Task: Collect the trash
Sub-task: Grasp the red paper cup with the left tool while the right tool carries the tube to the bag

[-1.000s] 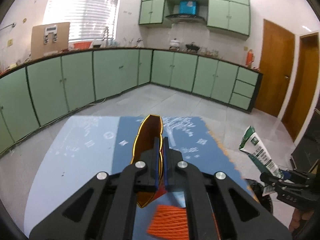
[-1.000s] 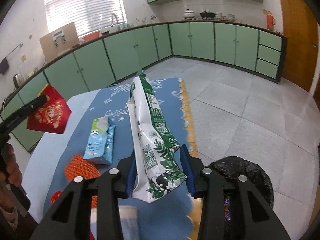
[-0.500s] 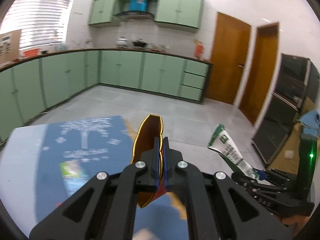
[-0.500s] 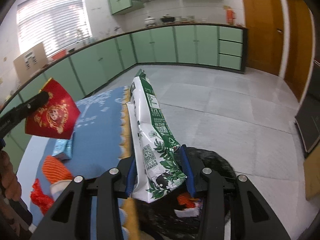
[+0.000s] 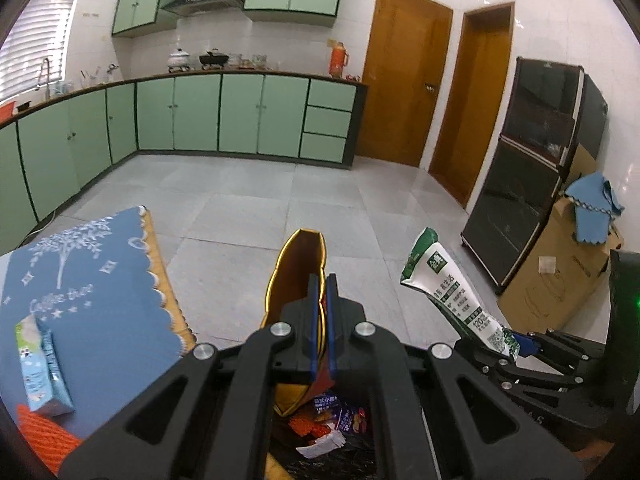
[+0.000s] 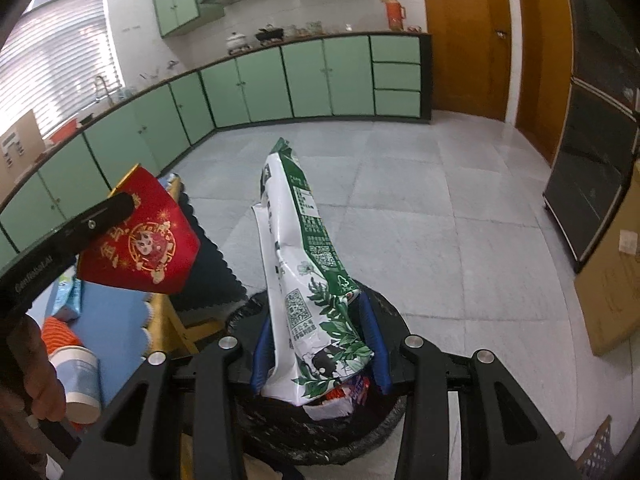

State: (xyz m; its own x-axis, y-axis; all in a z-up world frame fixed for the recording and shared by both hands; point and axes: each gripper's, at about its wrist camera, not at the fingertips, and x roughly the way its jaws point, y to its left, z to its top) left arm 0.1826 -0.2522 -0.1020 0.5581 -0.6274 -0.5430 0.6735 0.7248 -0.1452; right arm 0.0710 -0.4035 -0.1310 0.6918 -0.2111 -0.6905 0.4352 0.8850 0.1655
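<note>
My left gripper (image 5: 322,286) is shut on the wall of a red paper cup (image 5: 294,280) with a gold rim, held over the black-lined trash bin (image 5: 340,440). The cup also shows in the right wrist view (image 6: 148,240). My right gripper (image 6: 320,320) is shut on a green and white wrapper bag (image 6: 308,264), held upright above the same bin (image 6: 320,436). The bag also shows in the left wrist view (image 5: 448,288). Wrappers lie inside the bin.
The table with a blue cloth (image 5: 88,292) is at the left, with a light blue milk carton (image 5: 38,364), an orange netted item (image 5: 44,436) and a paper cup (image 6: 80,380). A cardboard box (image 5: 560,276) and a black cabinet (image 5: 532,184) stand at the right.
Both grippers have swung right from over the table to above the trash bin, still holding the red cup and the green bag.
</note>
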